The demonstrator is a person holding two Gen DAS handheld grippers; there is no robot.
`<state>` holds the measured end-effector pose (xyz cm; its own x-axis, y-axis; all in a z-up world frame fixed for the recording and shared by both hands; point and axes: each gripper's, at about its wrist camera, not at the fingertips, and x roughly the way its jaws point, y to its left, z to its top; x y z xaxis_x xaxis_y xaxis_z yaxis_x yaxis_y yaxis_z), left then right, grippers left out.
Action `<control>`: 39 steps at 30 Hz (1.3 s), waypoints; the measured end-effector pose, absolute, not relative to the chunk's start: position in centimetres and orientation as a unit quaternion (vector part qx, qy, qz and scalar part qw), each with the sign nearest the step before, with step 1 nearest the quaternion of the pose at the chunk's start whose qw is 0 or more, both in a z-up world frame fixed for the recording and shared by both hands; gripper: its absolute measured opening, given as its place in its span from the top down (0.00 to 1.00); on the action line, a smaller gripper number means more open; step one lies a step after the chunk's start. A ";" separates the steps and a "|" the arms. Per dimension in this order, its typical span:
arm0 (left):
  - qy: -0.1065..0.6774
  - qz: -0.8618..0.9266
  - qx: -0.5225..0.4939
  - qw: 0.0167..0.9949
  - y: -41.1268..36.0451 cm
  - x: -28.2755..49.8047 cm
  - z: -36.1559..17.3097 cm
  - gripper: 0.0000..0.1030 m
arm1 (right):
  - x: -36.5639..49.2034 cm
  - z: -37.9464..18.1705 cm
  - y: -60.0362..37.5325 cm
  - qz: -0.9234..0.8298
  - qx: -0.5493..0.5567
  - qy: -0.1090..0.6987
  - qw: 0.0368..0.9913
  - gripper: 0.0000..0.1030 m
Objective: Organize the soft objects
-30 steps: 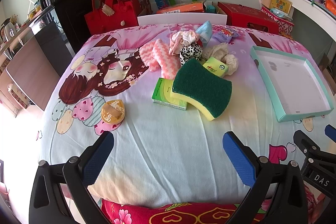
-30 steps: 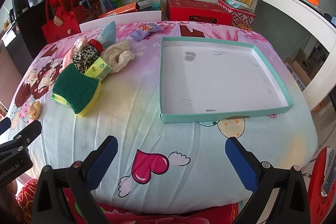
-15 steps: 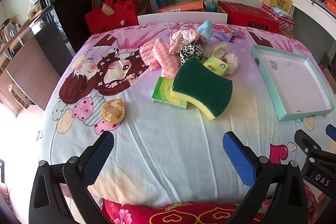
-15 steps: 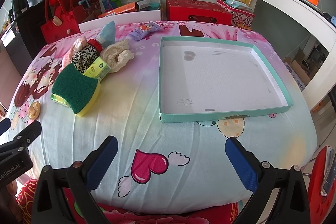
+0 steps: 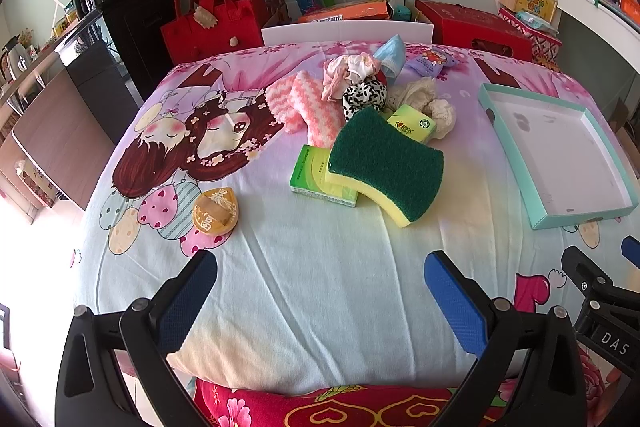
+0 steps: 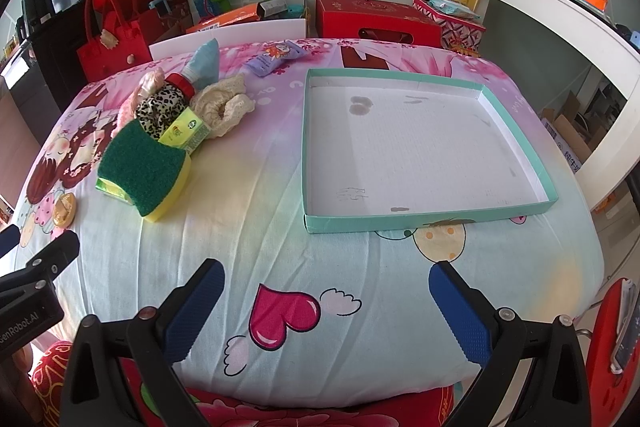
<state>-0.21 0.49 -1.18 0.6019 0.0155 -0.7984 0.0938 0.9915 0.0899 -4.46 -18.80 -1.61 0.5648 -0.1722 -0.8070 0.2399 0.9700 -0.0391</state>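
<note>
On bed: both grippers, left (image 5: 320, 291) and right (image 6: 326, 301), spread wide, empty; nothing shifted; tray (image 6: 516, 119) unfilled, sponge (image 5: 386, 163) untouched.

The green packet (image 5: 316, 175) is half covered by the sponge (image 5: 386, 165) at centre frame; the tray's (image 5: 508, 143) right corner is cut off at the edge.

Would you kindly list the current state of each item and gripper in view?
left gripper: open, holding nothing
right gripper: open, holding nothing
tray: upright, nothing inside
sponge: green side up, resting on a tissue pack
tissue pack: flat, partly covered
pink sock: lying loose in the pile
</note>
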 end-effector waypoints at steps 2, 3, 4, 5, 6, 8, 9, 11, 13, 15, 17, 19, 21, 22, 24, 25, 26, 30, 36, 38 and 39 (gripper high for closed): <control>0.446 -0.022 0.061 0.893 0.5 -0.3 -1.2 0.00 | -4.5 -1.6 -18.8 -0.117 0.038 0.452 0.884 0.00; 0.446 -0.022 0.061 0.893 0.5 -0.2 -1.2 0.00 | -4.5 -1.6 -18.8 -0.117 0.038 0.452 0.884 0.00; 0.446 -0.022 0.061 0.893 0.5 -0.2 -1.2 0.00 | -4.5 -1.6 -18.8 -0.117 0.038 0.451 0.884 0.00; 0.446 -0.022 0.061 0.893 0.5 -0.3 -1.2 0.00 | -4.4 -1.6 -18.8 -0.117 0.038 0.452 0.884 0.00; 0.446 -0.022 0.061 0.893 0.5 -0.2 -1.2 0.00 | -4.4 -1.6 -18.8 -0.117 0.038 0.452 0.884 0.00; 0.446 -0.022 0.061 0.893 0.4 -0.2 -1.2 0.00 | -4.4 -1.6 -18.8 -0.117 0.038 0.452 0.884 0.00; 0.446 -0.022 0.061 0.892 0.4 -0.2 -1.2 0.00 | -4.4 -1.6 -18.8 -0.117 0.037 0.452 0.884 0.00; 0.446 -0.022 0.061 0.892 0.4 -0.2 -1.1 0.00 | -4.4 -1.6 -18.8 -0.117 0.037 0.452 0.884 0.00; 0.447 -0.022 0.061 0.892 0.4 -0.2 -1.2 0.00 | -4.4 -1.6 -18.7 -0.117 0.037 0.452 0.883 0.00; 0.447 -0.022 0.062 0.892 0.4 -0.2 -1.1 0.00 | -4.4 -1.6 -18.7 -0.117 0.037 0.452 0.883 0.00; 0.447 -0.022 0.062 0.892 0.4 -0.2 -1.1 0.00 | -4.4 -1.6 -18.7 -0.117 0.037 0.452 0.883 0.00; 0.447 -0.022 0.062 0.892 0.4 -0.2 -1.1 0.00 | -4.4 -1.6 -18.7 -0.117 0.038 0.452 0.883 0.00; 0.447 -0.022 0.062 0.892 0.4 -0.1 -1.1 0.00 | -4.4 -1.6 -18.7 -0.117 0.037 0.452 0.883 0.00; 0.447 -0.022 0.062 0.892 0.4 -0.1 -1.1 0.00 | -4.4 -1.6 -18.7 -0.117 0.037 0.453 0.883 0.00; 0.447 -0.022 0.061 0.892 0.4 -0.1 -1.1 0.00 | -4.4 -1.5 -18.7 -0.117 0.037 0.452 0.883 0.00; 0.448 -0.022 0.061 0.892 0.4 -0.1 -1.1 0.00 | -4.4 -1.5 -18.7 -0.117 0.037 0.452 0.883 0.00; 0.448 -0.022 0.061 0.892 0.4 -0.1 -1.1 0.00 | -4.4 -1.5 -18.7 -0.117 0.037 0.453 0.883 0.00; 0.450 -0.024 0.060 0.891 0.4 -0.1 -1.2 0.00 | -4.4 -1.5 -18.9 -0.119 0.042 0.454 0.882 0.00; 0.456 -0.044 0.039 0.888 0.9 0.1 -0.9 0.00 | -4.9 -1.5 -19.6 -0.110 0.056 0.451 0.884 0.00; 0.466 -0.066 0.015 0.882 1.4 0.5 -0.8 0.00 | -4.9 -1.1 -19.7 -0.101 0.068 0.447 0.886 0.00; 0.470 -0.072 0.007 0.880 1.6 0.8 -0.8 0.00 | -4.8 -0.9 -19.6 -0.095 0.073 0.445 0.888 0.00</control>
<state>0.78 1.62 -0.81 0.5484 -0.1211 -0.8274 0.1334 0.9895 -0.0563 -4.77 -19.62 -0.93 0.5860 -0.1039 -0.8037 0.2335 0.9713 0.0447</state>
